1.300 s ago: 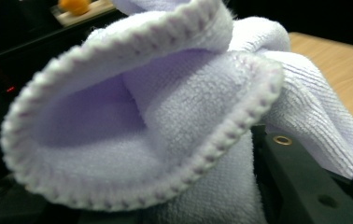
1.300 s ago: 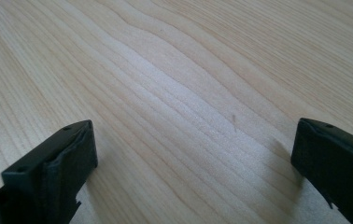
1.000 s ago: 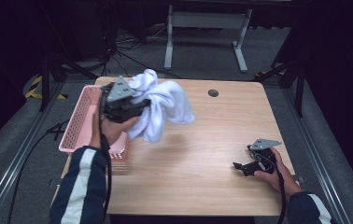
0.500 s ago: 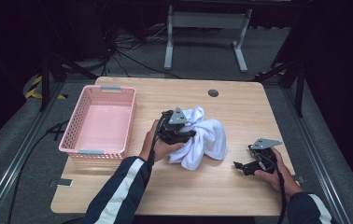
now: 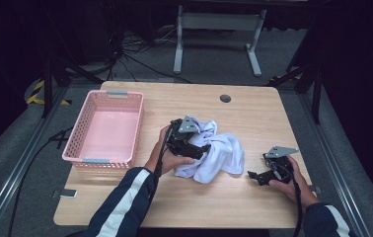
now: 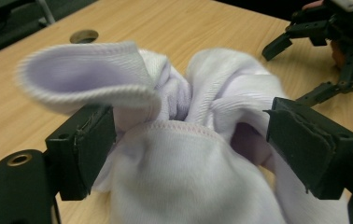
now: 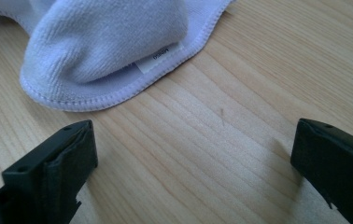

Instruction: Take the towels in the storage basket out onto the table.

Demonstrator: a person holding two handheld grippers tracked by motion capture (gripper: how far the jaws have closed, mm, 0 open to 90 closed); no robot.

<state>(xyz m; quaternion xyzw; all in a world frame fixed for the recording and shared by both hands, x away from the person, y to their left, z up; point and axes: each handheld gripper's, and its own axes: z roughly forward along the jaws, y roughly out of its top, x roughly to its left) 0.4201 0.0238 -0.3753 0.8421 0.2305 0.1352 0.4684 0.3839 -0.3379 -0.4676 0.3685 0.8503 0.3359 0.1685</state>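
Note:
A crumpled white cloth [image 5: 221, 154] lies on the wooden table [image 5: 174, 197] near its middle. My left gripper [image 5: 200, 147] rests on the cloth's left side. In the left gripper view its jaws stand wide apart, and folds of the cloth [image 6: 188, 158] bulge up between them. My right gripper [image 5: 254, 176] sits low on the table just right of the cloth, open, with bare wood between its fingers. The right gripper view shows the cloth's stitched hem and a small label [image 7: 160, 58] just ahead of the right gripper [image 7: 193, 158].
A pink plastic basket [image 5: 71, 144] stands at the table's left side with nothing in it. A round cable hole [image 5: 225, 98] marks the far edge of the table. Dark floor, cables and a metal stand lie beyond.
My left hand carried the cloth from above the basket rightward and down onto the table's middle, and the jaws now stand apart around it. The right gripper stayed in place.

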